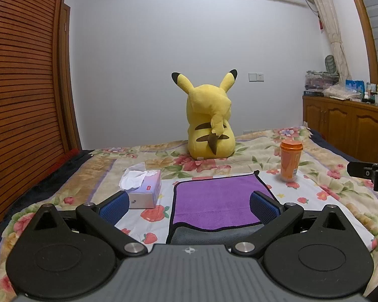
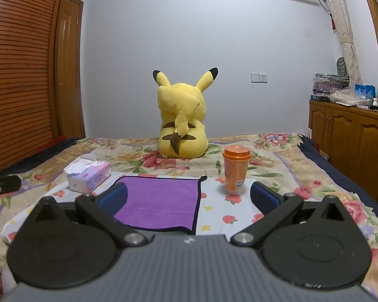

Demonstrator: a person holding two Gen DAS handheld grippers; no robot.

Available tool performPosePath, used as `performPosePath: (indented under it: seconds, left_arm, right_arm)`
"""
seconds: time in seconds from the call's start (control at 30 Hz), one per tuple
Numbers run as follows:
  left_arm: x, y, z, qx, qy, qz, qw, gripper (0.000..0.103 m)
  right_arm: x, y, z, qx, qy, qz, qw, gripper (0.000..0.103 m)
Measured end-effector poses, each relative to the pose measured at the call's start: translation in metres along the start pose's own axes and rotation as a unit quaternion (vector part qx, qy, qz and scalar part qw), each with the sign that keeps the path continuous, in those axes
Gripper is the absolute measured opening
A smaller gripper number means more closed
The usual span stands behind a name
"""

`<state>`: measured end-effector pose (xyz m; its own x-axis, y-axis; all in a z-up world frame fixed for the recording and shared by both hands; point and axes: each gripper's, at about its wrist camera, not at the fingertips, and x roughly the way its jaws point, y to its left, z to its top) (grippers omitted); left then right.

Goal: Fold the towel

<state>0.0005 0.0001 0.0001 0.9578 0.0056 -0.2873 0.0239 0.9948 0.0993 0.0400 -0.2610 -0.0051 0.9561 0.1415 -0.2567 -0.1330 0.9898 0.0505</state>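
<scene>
both the left gripper and right gripper hover wide open, empty, above the purple towel, apparently folded once, so a further fold needs its near corners pinched

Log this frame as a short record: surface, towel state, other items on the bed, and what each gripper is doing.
surface: bed with floral blanket
towel: purple towel lying flat, black-edged, grey underside showing at the near edge
left of towel: tissue box
right of towel: orange cup, upright, lid on
behind towel: yellow plush toy, back to the cameras
left gripper: fingers apart, holding nothing, above the towel's near edge
right gripper: fingers apart, holding nothing, above the towel's near right corner
fold: not yet begun
</scene>
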Motion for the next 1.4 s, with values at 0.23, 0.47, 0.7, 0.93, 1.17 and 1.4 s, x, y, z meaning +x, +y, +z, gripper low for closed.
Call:
performPosePath:
  seconds: [0.23, 0.47, 0.7, 0.93, 1.17, 1.4]
  left_arm:
    - [0.0003, -0.0001, 0.0001, 0.001, 0.000, 0.000, 1.0000, 0.103]
    - [0.0003, -0.0004, 0.0000, 0.002, 0.000, 0.000, 1.0000, 0.103]
    - [0.0003, -0.0006, 0.0000, 0.002, 0.000, 0.001, 1.0000, 0.103]
    - [0.0002, -0.0008, 0.0000, 0.002, 0.000, 0.001, 1.0000, 0.103]
    - [0.0002, -0.0008, 0.0000, 0.003, 0.001, 0.001, 1.0000, 0.103]
    - [0.0003, -0.0009, 0.0001, 0.003, 0.000, 0.001, 1.0000, 0.103]
  right_arm:
    - [-0.0003, -0.0003, 0.0001, 0.000, 0.000, 0.000, 1.000, 0.103]
    - [-0.0007, -0.0003, 0.0000, 0.000, 0.000, 0.000, 1.000, 0.103]
    - [-0.0007, -0.0001, 0.0000, 0.000, 0.000, 0.000, 1.000, 0.103]
    - [-0.0005, 0.0010, 0.0004, 0.000, 0.000, 0.000, 1.000, 0.103]
    - [0.0002, 0.0042, 0.0013, 0.000, 0.000, 0.000, 1.000, 0.103]
    - [0.0006, 0.0050, 0.0016, 0.000, 0.000, 0.000, 1.000, 0.103]
